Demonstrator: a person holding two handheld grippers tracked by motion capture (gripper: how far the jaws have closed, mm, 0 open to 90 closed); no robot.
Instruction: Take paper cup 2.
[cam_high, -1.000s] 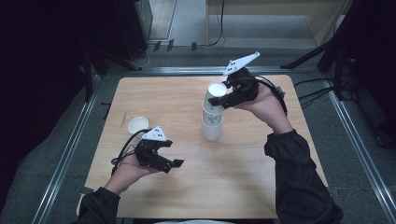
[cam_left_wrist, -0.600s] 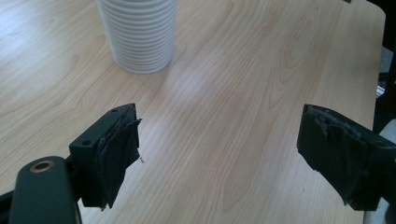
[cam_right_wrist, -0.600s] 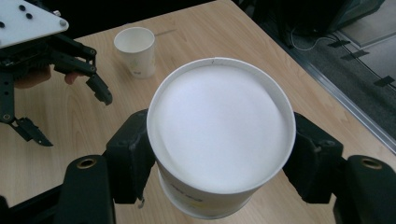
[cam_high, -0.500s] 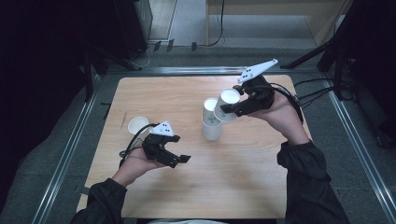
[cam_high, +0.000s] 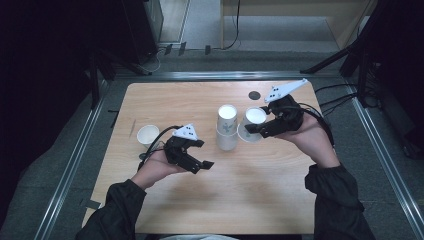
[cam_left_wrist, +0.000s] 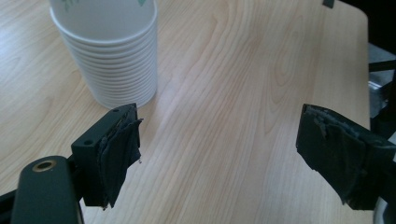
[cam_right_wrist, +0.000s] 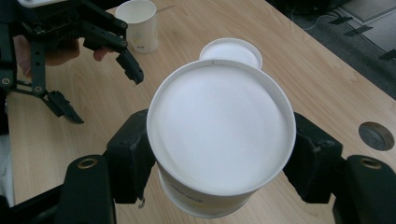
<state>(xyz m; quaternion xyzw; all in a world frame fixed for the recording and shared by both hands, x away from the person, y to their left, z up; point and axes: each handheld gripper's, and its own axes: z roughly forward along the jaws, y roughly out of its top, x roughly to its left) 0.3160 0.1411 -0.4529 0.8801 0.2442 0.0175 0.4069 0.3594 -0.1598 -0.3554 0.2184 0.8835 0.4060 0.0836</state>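
A stack of upside-down white paper cups (cam_high: 227, 129) stands mid-table; its ribbed rims (cam_left_wrist: 109, 51) rise just beyond my left jaw. My right gripper (cam_high: 254, 130) is shut on a single upside-down cup (cam_high: 255, 115), held just right of the stack and slightly tilted. In the right gripper view that cup (cam_right_wrist: 222, 121) sits squeezed between both jaws of the right gripper (cam_right_wrist: 222, 161), with the stack top (cam_right_wrist: 231, 50) behind it. My left gripper (cam_high: 194, 159) hovers open left of the stack, with nothing between the jaws of the left gripper (cam_left_wrist: 224, 154).
One upright paper cup (cam_high: 148, 135) stands at the table's left, seen also as the cup (cam_right_wrist: 138, 25) beyond the left gripper (cam_right_wrist: 88, 60). A dark round hole (cam_high: 254, 95) marks the table's far side. Metal rails border the table.
My right gripper has carried one cup off the top of the stack, to the right and down beside it. My left gripper has drifted right toward the stack, still open.
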